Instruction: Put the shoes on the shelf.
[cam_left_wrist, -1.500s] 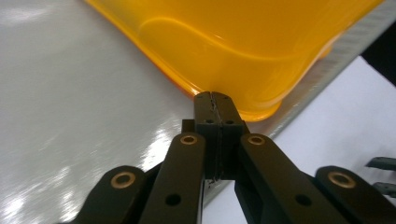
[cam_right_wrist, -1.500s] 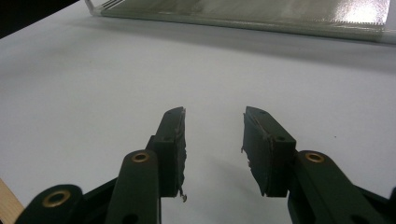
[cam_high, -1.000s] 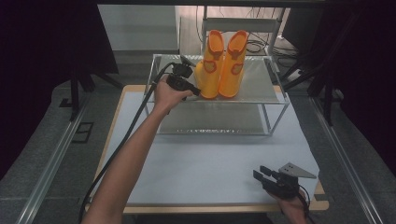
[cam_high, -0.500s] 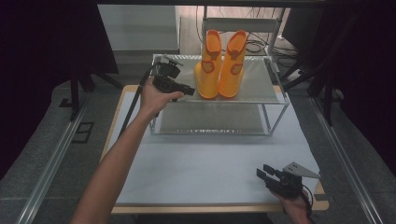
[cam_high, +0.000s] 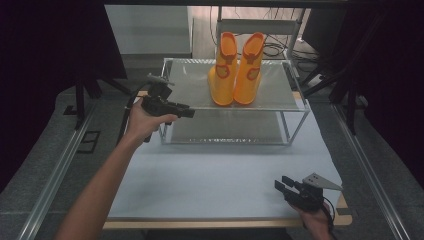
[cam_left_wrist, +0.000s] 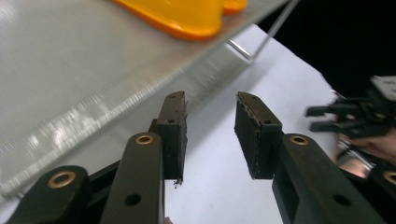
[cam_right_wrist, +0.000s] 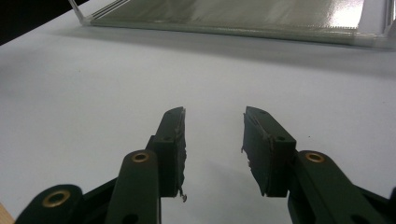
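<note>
**Left tool released beside the boots**

The pair of orange rubber boots stands upright on the upper glass shelf. The left tool, its jaws just opened and empty, hangs at the shelf's left edge. The right tool rests released near the table's front edge.

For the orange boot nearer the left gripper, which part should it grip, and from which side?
Probably the shaft of the left boot, taken from the shelf's left. The boot stands upright on the top shelf, its shaft bare on that side, with the right boot close against the other. The left gripper, jaws open and empty, already waits there.
</note>
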